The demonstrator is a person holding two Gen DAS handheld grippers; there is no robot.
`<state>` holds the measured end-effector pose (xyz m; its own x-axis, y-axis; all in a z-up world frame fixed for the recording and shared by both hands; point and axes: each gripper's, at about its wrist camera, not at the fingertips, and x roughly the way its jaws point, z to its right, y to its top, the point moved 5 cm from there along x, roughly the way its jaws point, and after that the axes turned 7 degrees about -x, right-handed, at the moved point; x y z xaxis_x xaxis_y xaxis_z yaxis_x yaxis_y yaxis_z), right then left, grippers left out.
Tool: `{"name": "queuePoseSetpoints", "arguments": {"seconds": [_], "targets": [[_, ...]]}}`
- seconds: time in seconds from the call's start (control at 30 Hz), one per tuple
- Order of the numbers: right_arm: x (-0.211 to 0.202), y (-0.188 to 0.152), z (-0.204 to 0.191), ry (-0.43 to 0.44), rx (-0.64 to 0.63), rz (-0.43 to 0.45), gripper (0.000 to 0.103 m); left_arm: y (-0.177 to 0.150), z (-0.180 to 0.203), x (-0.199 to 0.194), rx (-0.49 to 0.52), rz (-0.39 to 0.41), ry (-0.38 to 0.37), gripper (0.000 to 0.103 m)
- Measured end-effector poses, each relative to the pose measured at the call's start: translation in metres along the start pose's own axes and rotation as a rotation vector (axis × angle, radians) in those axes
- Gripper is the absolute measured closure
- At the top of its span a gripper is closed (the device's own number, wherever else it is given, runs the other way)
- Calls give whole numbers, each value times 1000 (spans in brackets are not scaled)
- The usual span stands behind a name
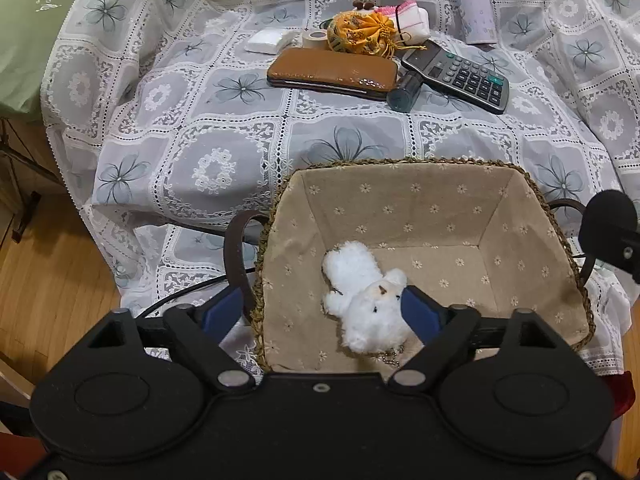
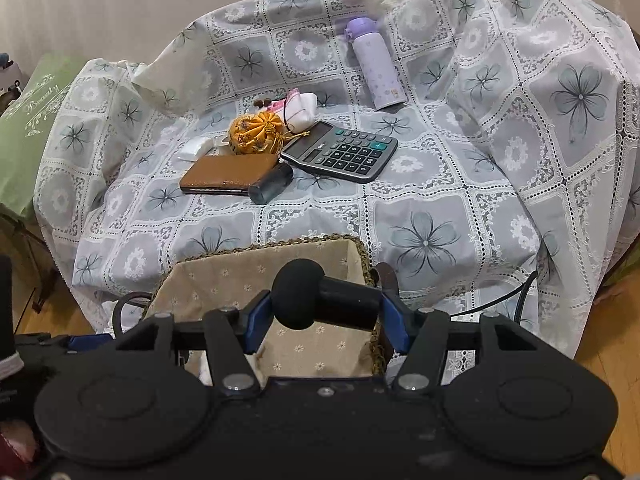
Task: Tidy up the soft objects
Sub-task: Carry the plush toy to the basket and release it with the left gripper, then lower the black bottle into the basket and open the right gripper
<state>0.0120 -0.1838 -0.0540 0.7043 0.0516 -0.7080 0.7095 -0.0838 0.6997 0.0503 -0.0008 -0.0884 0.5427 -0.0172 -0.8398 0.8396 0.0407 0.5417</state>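
Two wrist fisheyes, each mounted behind its gripper's fingers, both angled steeply down and forward over a lace-covered table. The left wrist view sits very close above the lined basket [image 1: 432, 216], looking straight into its interior, with wood floor at the left edge and the clutter group further back. The right wrist view sits just to the basket's [image 2: 224, 276] right side, slightly further back, seeing only its near corner, and takes in more of the tablecloth [image 2: 440, 200] and back wall. Both views share the basket, calculator [image 1: 460, 74] [image 2: 344, 152], brown wallet [image 1: 332, 72] [image 2: 228, 174] and purple bottle [image 1: 476, 8] [image 2: 374, 64].
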Motion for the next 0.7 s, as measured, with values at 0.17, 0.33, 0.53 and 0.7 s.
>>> {"name": "queuePoseSetpoints", "arguments": {"seconds": [0.17,0.33,0.53,0.7], "targets": [[3,-2,0,17,1,-25,45,0,-2,-4,3,22,21,17],[7,-6,-2,33,2,-58,45,1,-5,-7,0,37,30,17],[12,-9,0,47,13,-97,45,-1,-5,-5,7,20,28,17],[12,-10,-1,46,12,-98,44,-2,-5,-5,9,19,28,17]]}}
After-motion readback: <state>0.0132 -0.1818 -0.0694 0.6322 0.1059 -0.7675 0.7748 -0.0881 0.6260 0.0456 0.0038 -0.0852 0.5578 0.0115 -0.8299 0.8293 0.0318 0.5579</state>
